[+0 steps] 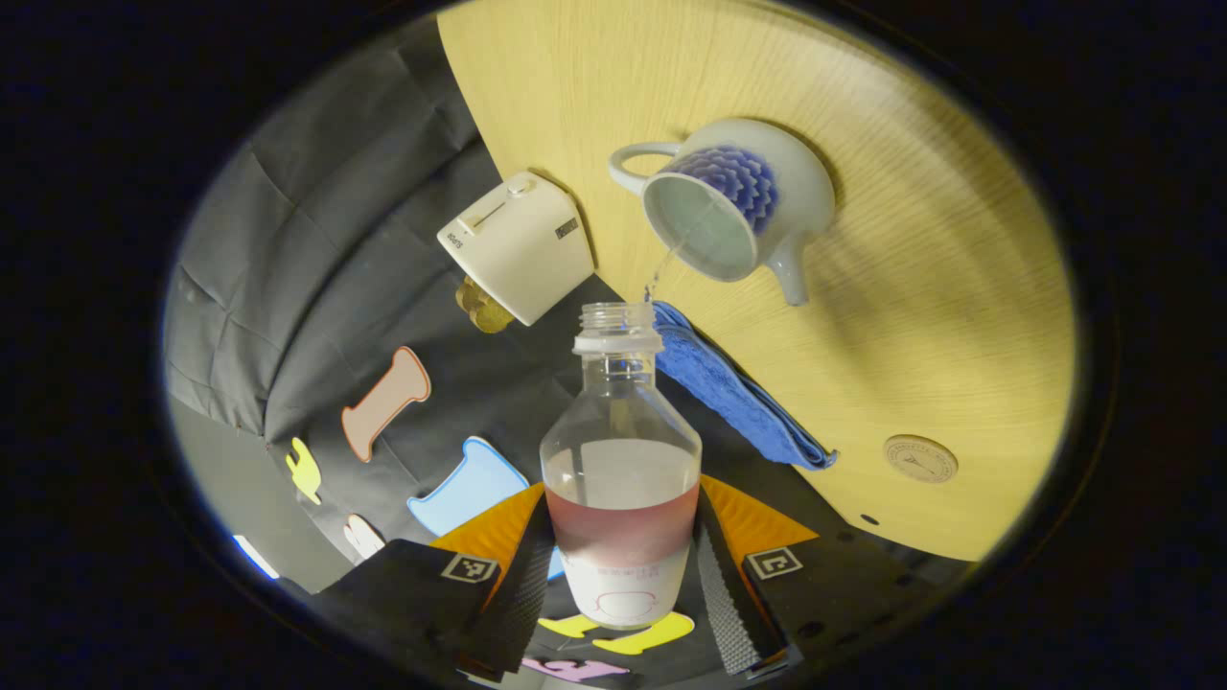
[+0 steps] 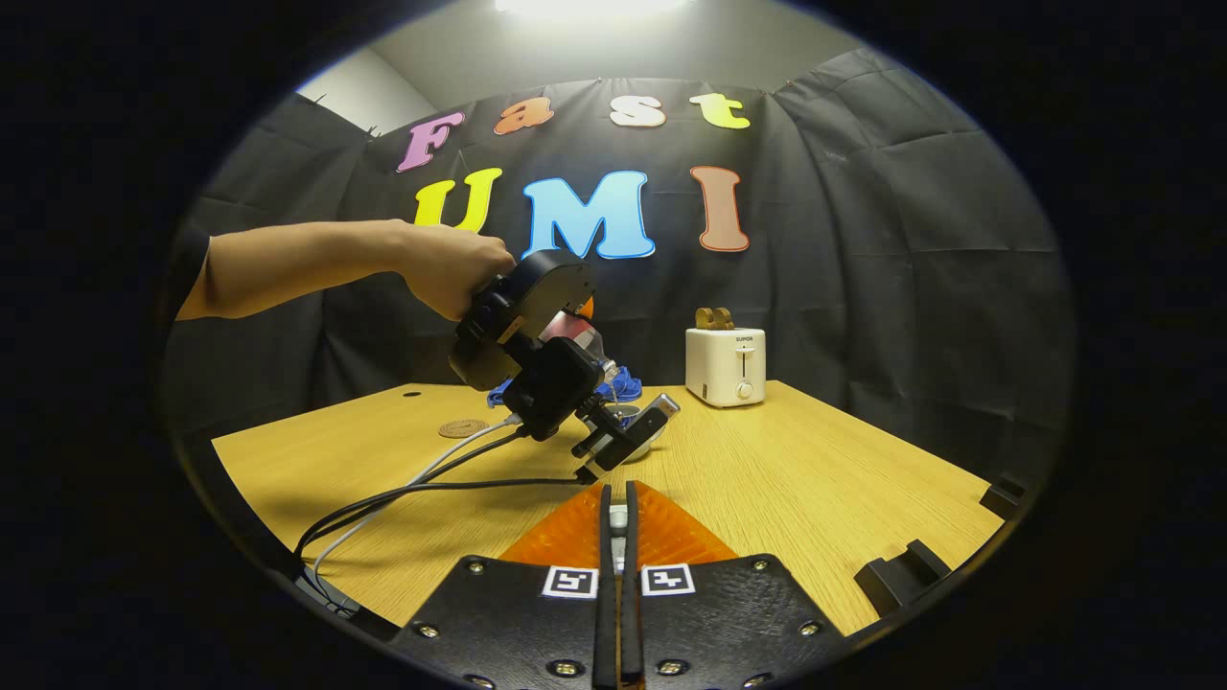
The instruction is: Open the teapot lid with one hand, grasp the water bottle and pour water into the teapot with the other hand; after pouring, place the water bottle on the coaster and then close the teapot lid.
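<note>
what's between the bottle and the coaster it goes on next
Nothing visible. In the left gripper view the bottle, held over the teapot, has bare table between teapot and coaster. The blue cloth lies beside that path, short of the coaster.

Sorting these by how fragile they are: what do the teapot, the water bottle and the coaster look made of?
Teapot: looks like glazed ceramic, glossy white with a blue painted pattern. Water bottle: clear, likely plastic, with a ribbed threaded neck; glass cannot be ruled out. Coaster: a thin tan disc with a matte face, possibly wood or cork.
</note>
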A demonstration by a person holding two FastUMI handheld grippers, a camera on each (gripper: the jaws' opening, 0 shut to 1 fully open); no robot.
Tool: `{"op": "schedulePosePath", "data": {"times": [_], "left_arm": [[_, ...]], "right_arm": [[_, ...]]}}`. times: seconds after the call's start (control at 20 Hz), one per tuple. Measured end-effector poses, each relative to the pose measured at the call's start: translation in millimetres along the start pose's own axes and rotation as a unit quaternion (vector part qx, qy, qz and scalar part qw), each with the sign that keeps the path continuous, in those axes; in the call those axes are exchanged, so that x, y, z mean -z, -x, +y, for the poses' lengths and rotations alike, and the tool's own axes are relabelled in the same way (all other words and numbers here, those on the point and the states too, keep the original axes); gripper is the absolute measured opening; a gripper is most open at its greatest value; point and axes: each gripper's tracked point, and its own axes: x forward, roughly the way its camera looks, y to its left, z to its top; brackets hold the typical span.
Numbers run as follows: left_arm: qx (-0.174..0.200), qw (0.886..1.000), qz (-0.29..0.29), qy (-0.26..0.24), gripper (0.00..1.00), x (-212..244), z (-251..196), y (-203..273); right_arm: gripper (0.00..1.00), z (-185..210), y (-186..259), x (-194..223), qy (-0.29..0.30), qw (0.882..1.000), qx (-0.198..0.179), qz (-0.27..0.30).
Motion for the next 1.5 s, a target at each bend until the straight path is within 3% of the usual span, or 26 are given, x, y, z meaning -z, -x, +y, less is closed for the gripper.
{"op": "schedulePosePath", "data": {"times": [0.55, 0.85, 1.0, 1.15, 1.25, 1.4, 1.5], "left_arm": [[0.024, 0.999, -0.021, 0.037, 0.86, -16.5, -25.1, -6.6], [0.022, 0.991, -0.041, 0.129, 0.86, -18.1, -37.0, -5.4], [0.013, 0.977, -0.055, 0.204, 0.86, -17.6, -42.4, -3.5], [0.023, 0.948, -0.067, 0.311, 0.86, -11.3, -55.0, 5.1], [0.015, 0.919, -0.07, 0.388, 0.86, 1.7, -58.6, 11.7], [0.015, 0.854, -0.074, 0.515, 0.86, 24.4, -71.7, 28.0], [0.011, 0.795, -0.073, 0.602, 0.86, 42.4, -82.6, 42.6]], "right_arm": [[0.02, 0.5, -0.3, 2.1, 0.005, 1.0, 0.0, 0.006], [0.02, 3.1, -1.1, -3.0, 0.008, 1.0, -0.001, 0.002], [0.02, 3.0, 0.6, -14.4, 0.01, 1.0, 0.002, -0.012], [0.02, -0.3, 0.9, -27.6, 0.014, 1.0, 0.007, -0.027], [0.02, -1.2, -1.6, -35.6, 0.015, 0.999, 0.009, -0.034], [0.02, 0.7, -8.4, -47.8, 0.021, 0.999, 0.005, -0.045], [0.02, 5.7, -20.0, -54.4, 0.023, 0.998, -0.002, -0.05]]}}
